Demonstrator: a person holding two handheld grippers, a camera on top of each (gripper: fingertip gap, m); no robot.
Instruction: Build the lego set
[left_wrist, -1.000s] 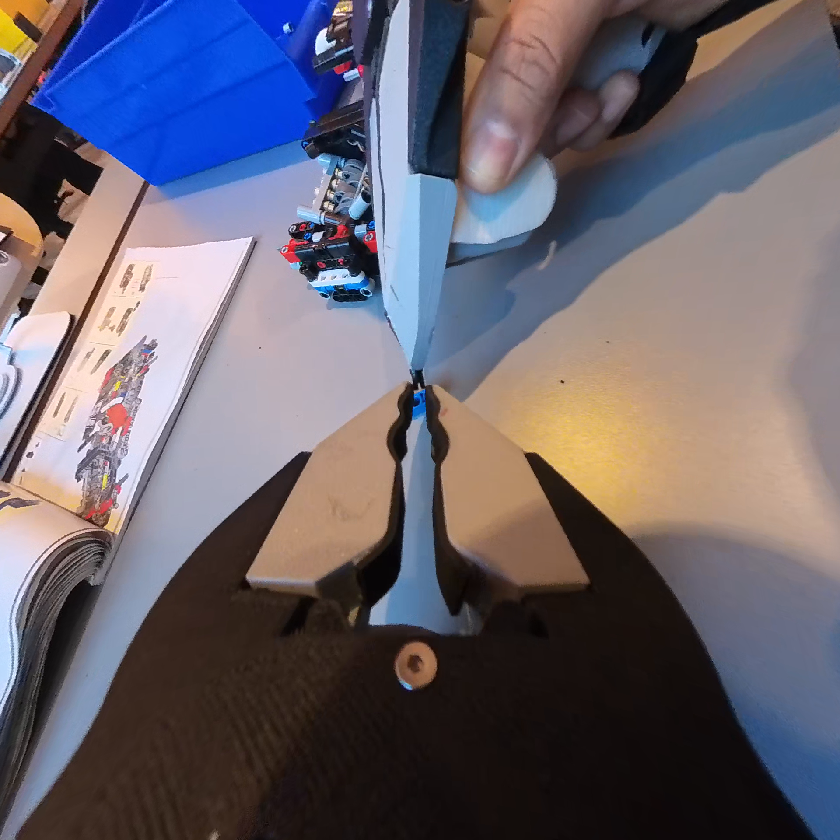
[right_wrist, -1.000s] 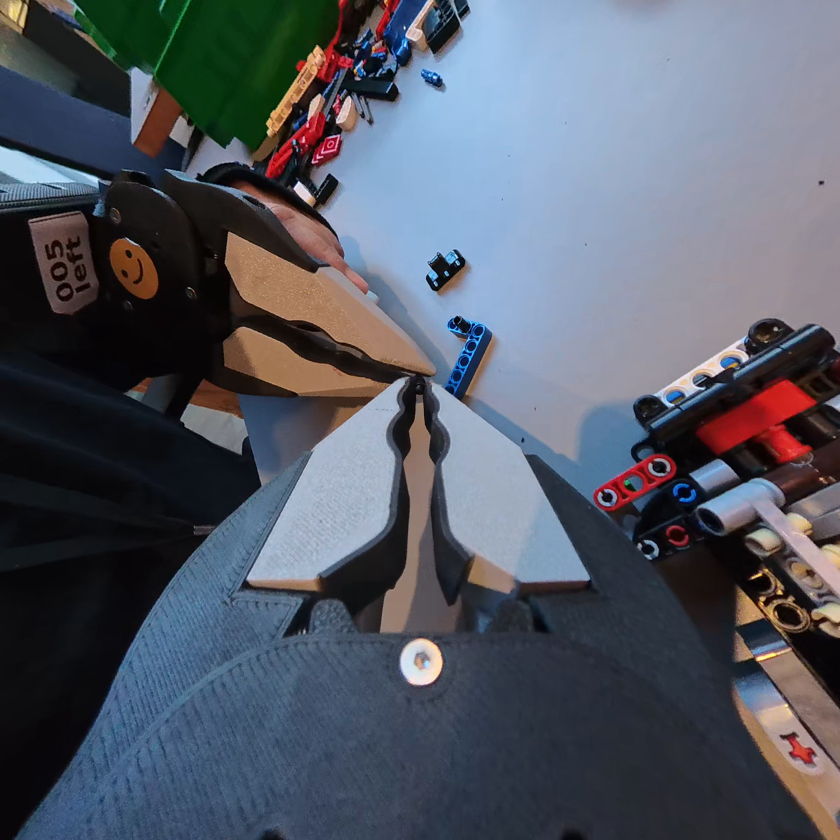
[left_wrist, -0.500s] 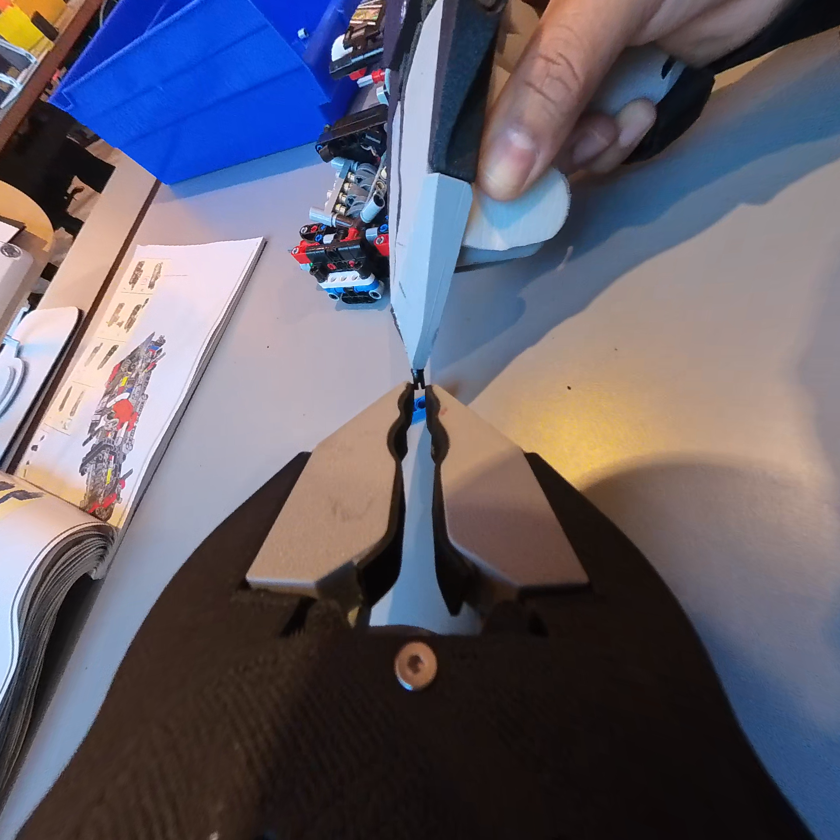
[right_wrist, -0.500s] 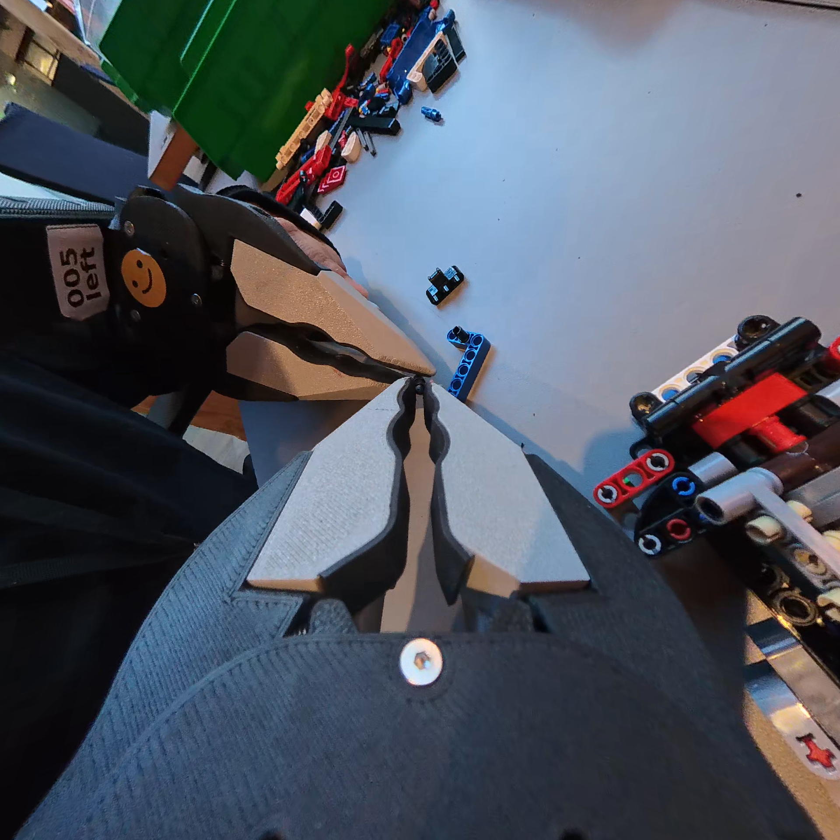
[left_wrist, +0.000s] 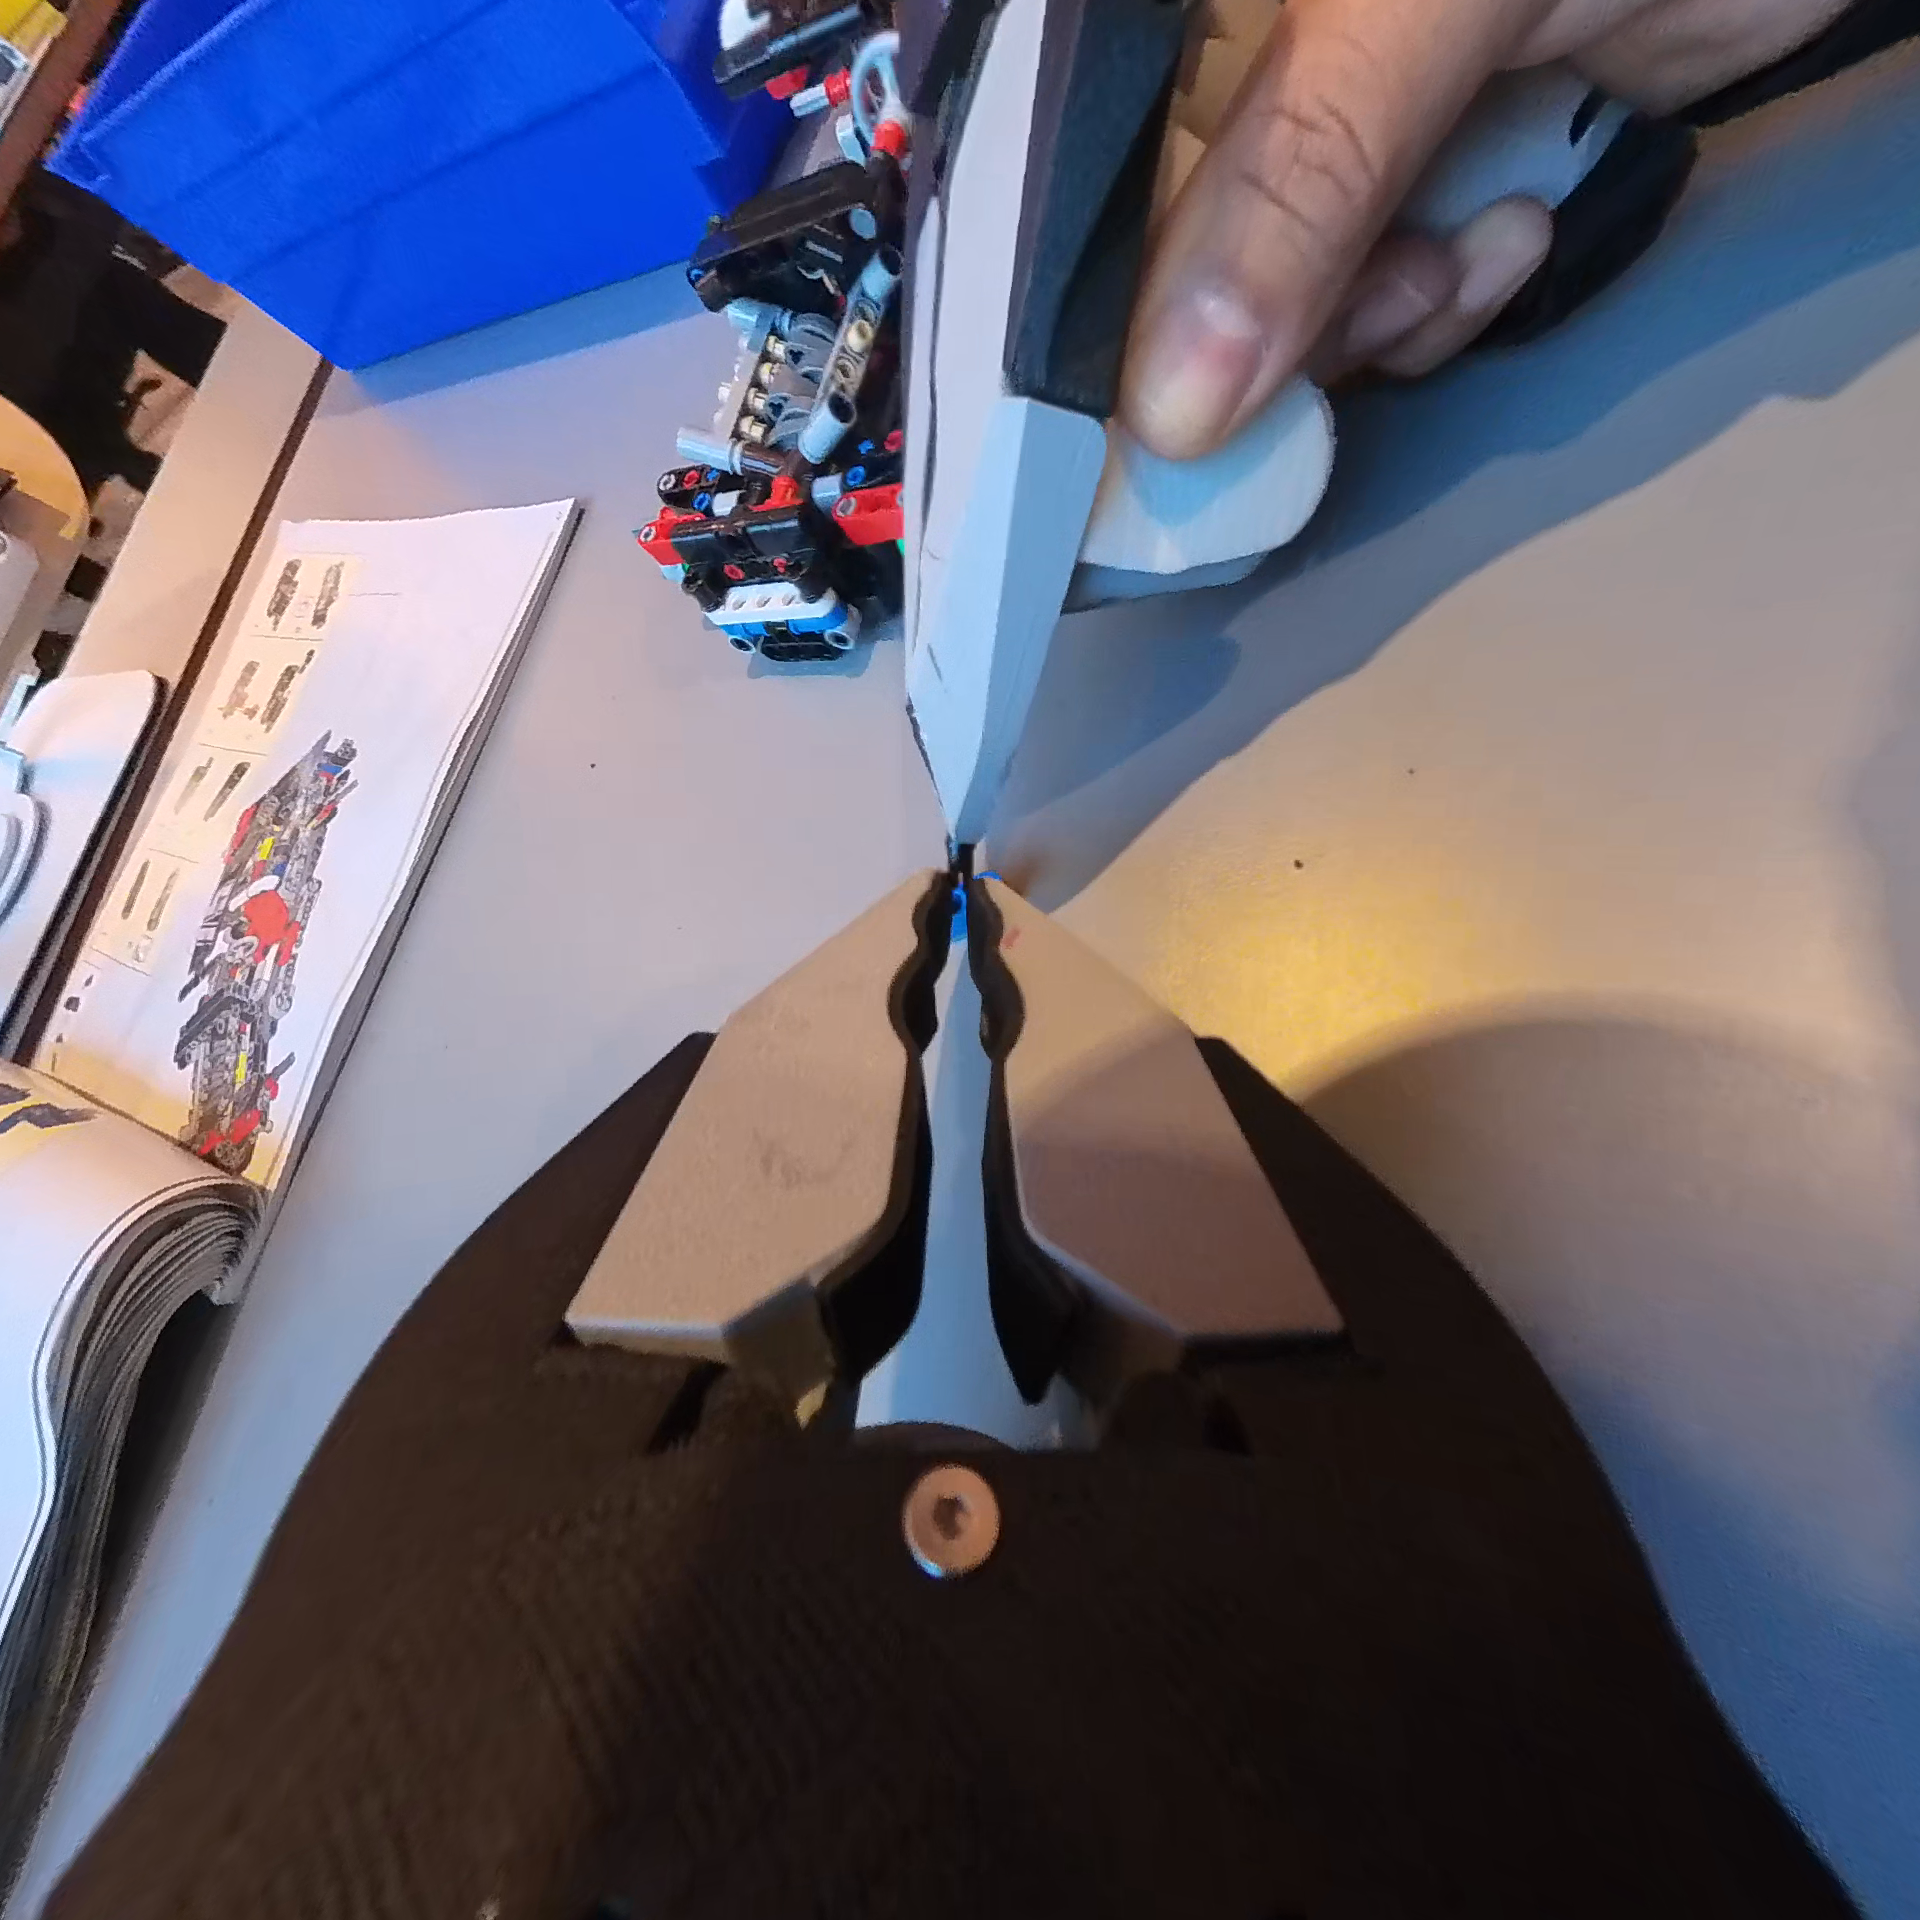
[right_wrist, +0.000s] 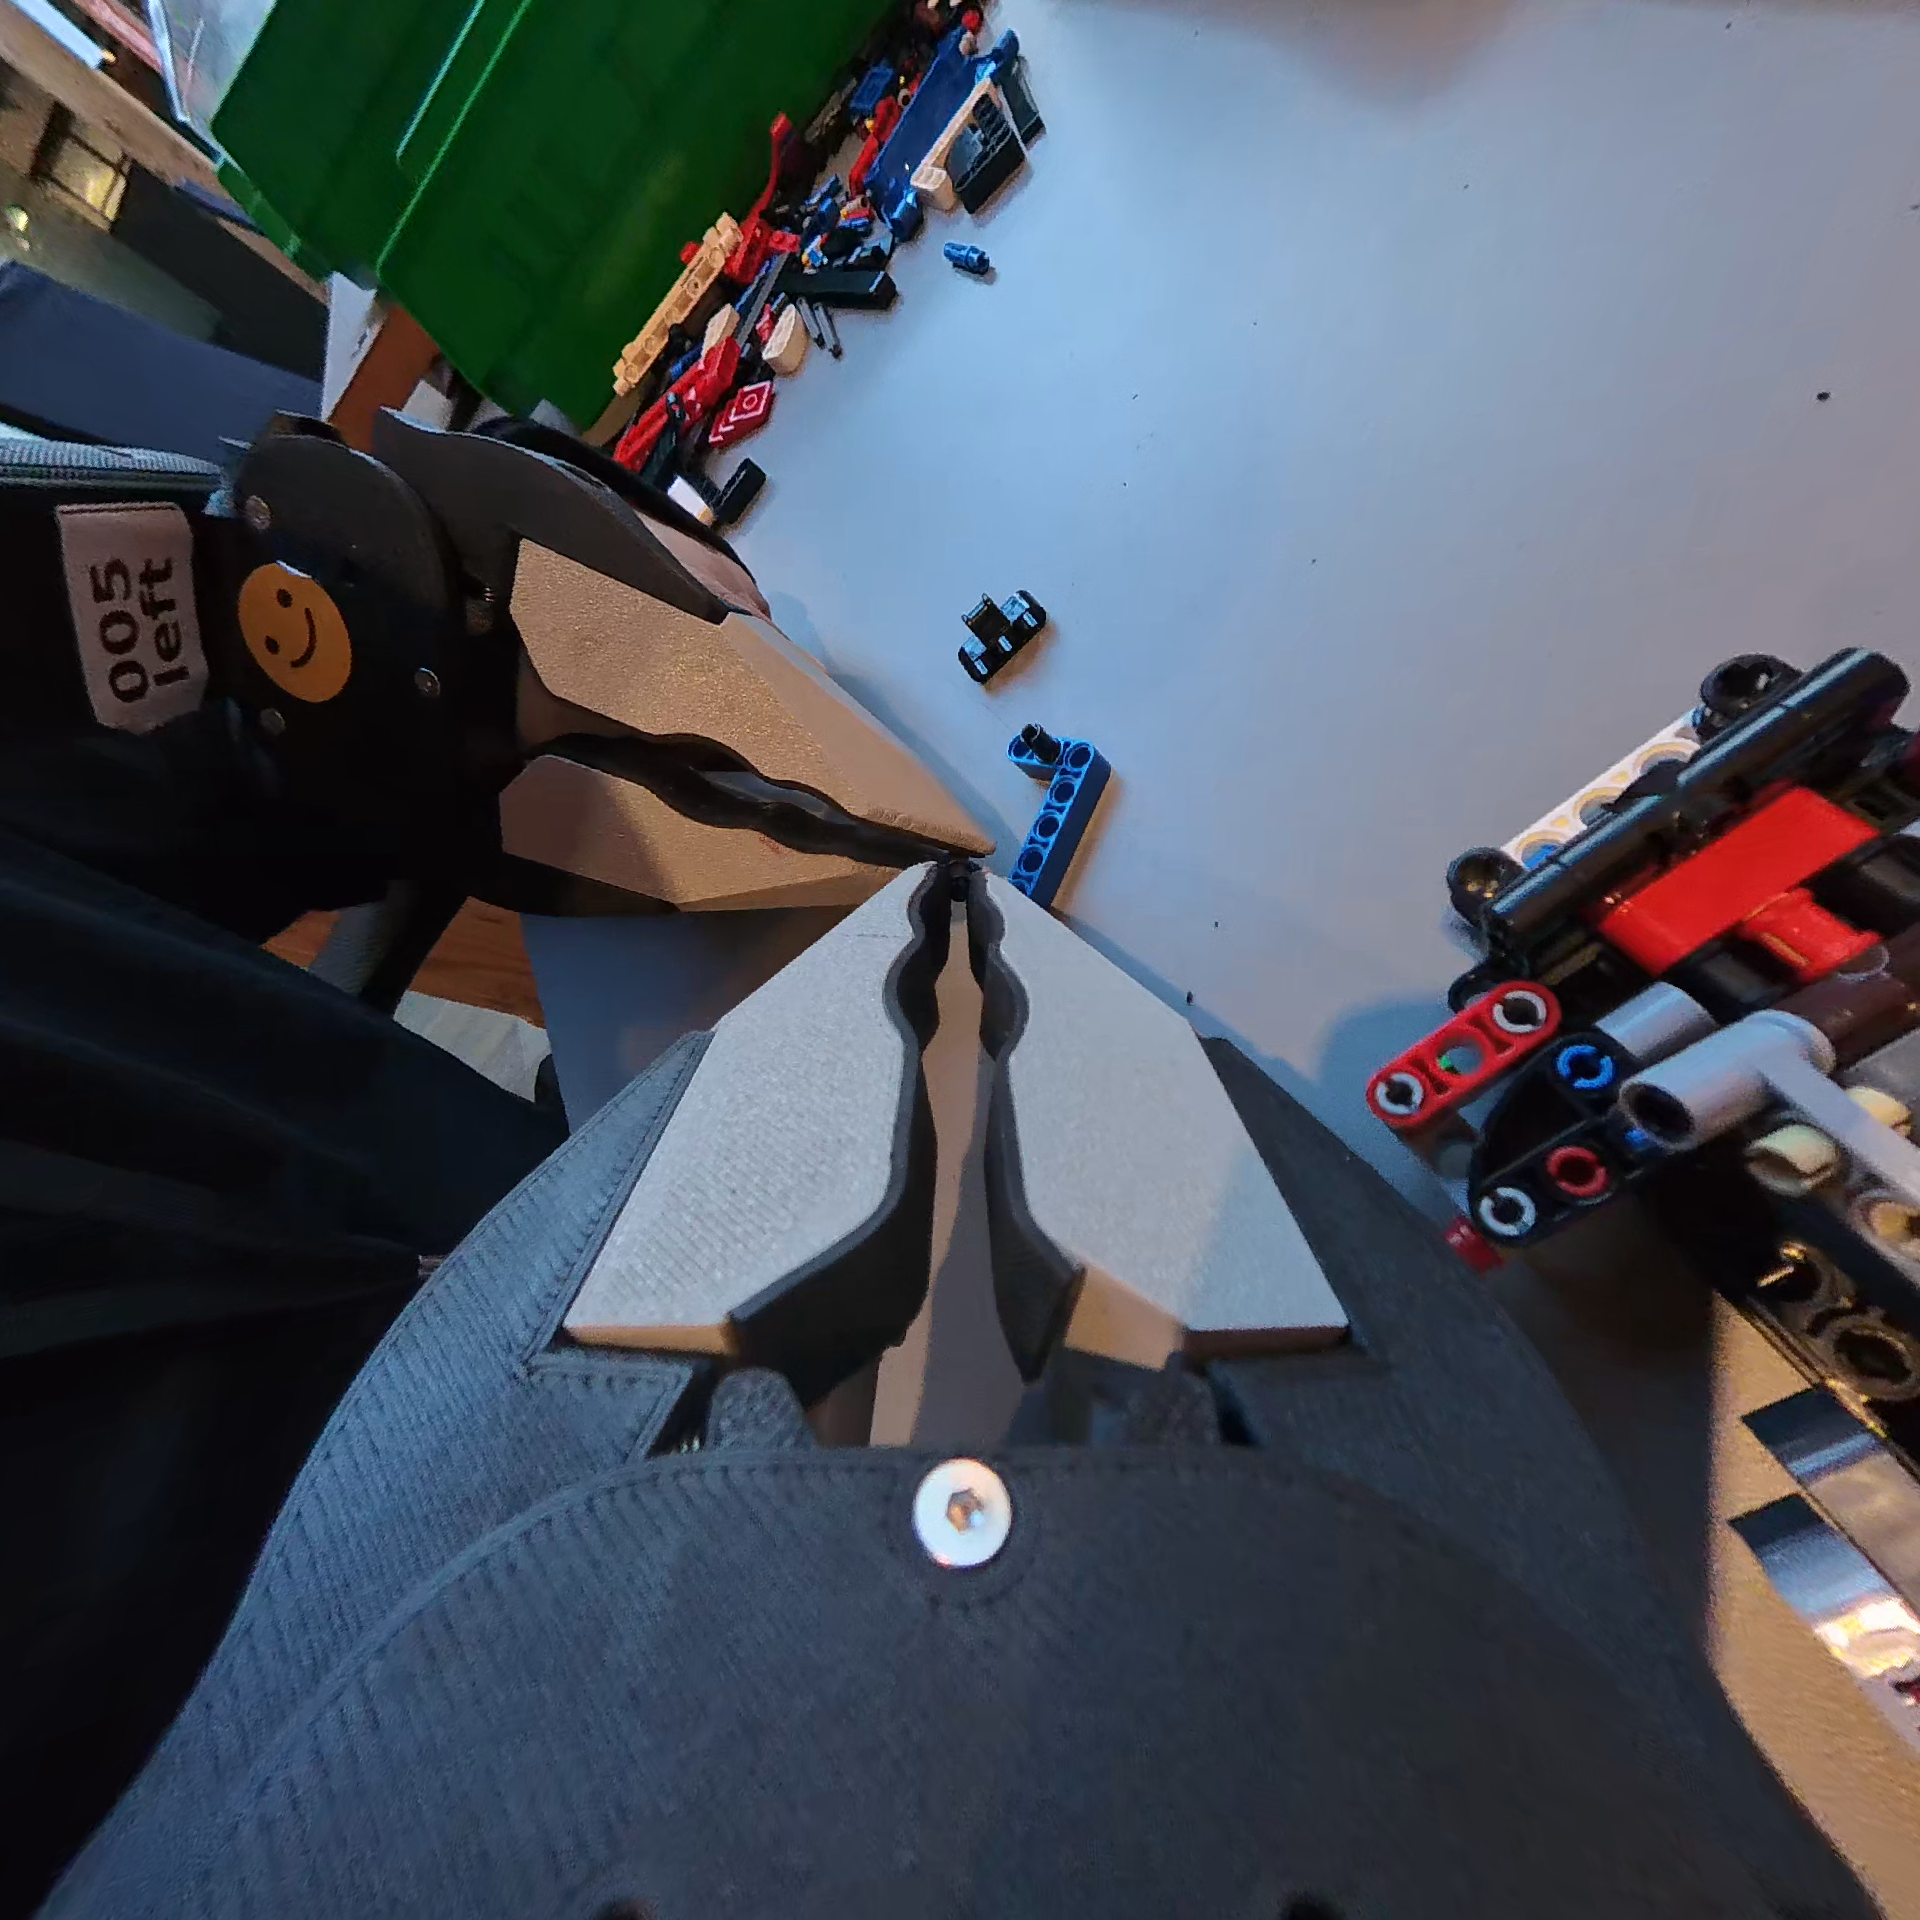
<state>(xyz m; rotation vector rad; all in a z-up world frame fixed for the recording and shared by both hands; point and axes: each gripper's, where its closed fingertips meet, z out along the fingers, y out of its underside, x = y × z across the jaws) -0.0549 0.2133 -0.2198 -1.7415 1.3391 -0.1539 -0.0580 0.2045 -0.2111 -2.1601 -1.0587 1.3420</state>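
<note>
My left gripper is shut on a small blue piece held at its tips, a little above the grey table. My right gripper comes down from above, held by a hand, and meets it tip to tip. In the right wrist view my right gripper is shut on a small black pin, with the left gripper coming in from the left. The part-built Technic model stands behind the tips and shows at the right of the right wrist view.
An open instruction booklet lies at the left, with a blue bin behind it. A blue L-shaped beam and a small black piece lie on the table. A pile of loose parts sits by a green bin. My left and right fingertips are right by each other.
Both grippers stay shut and tip to tip. The views have tilted a little. Nothing was taken hold of or let go.
</note>
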